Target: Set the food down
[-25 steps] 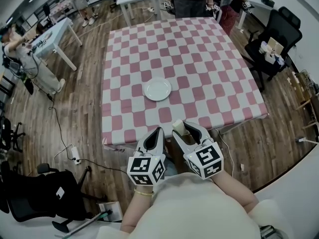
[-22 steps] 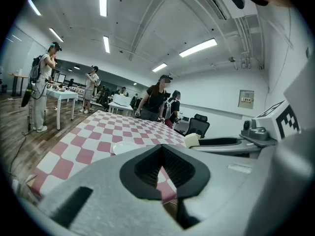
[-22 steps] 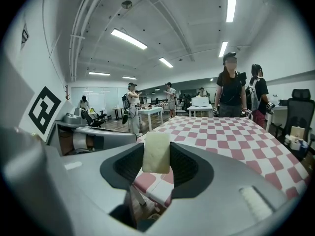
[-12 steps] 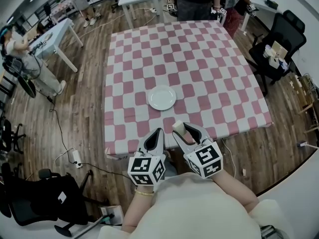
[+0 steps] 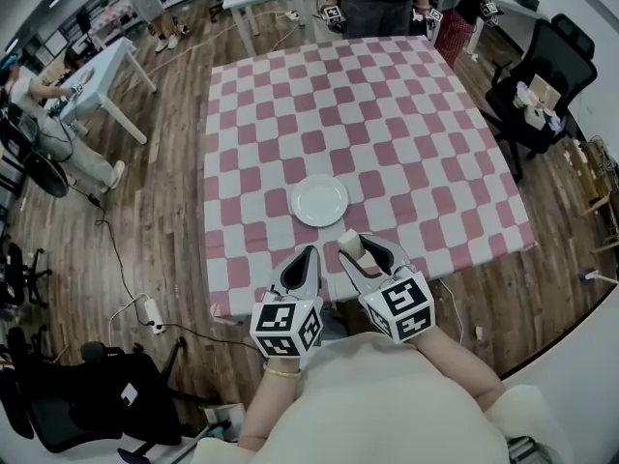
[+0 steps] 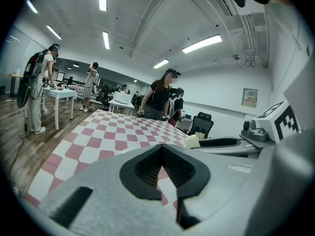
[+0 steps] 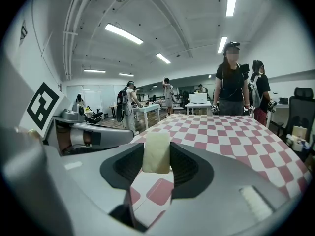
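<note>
- While the right gripper (image 7: 157, 157) clamps the food block (image 7: 156, 149) by its 2 flat sides, it looks soft, light, crushable.
- It hangs just short of the plate (image 5: 319, 200).
- Left gripper (image 6: 160, 154): closed, empty.

The person's bent forearms (image 5: 453, 363) hold 2 grey 2-jaw grippers side by side and pointing forward, the left gripper (image 5: 307, 253) with its jaws together on nothing and the right gripper (image 5: 360, 247) with its jaws clamped on a pale cream block of food (image 7: 156, 152).
</note>
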`<state>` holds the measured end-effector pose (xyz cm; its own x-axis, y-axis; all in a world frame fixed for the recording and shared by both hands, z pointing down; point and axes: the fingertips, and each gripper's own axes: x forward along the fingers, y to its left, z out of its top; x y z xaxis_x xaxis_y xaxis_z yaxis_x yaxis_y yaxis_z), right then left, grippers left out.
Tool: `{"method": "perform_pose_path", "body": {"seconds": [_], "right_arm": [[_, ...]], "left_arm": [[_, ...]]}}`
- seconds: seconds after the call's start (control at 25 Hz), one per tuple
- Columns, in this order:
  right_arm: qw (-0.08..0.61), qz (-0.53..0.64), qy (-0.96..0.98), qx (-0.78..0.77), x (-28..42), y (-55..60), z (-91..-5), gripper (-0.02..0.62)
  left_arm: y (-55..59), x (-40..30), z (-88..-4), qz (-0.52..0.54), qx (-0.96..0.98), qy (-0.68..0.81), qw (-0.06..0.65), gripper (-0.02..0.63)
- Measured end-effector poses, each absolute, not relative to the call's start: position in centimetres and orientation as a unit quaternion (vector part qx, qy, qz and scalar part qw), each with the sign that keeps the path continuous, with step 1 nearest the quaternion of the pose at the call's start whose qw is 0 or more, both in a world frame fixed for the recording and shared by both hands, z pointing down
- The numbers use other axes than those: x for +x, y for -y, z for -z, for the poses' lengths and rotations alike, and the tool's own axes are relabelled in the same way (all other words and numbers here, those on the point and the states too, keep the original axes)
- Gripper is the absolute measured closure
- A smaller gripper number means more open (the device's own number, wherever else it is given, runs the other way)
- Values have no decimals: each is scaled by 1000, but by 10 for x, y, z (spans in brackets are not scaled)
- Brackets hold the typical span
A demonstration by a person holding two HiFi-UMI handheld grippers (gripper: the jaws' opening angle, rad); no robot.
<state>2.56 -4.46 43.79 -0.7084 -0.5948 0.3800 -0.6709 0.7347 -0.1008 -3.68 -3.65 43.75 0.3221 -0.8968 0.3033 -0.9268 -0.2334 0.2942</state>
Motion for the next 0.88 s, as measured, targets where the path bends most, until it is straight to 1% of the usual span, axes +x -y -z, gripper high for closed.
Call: {"method": "perform_pose_path", "body": {"seconds": [0.88], "right_arm": [[182,-128,905,363,-25,124,-456,425]], "left_arm": [[117,-84,-450,-49,798,558,221,606]]}}
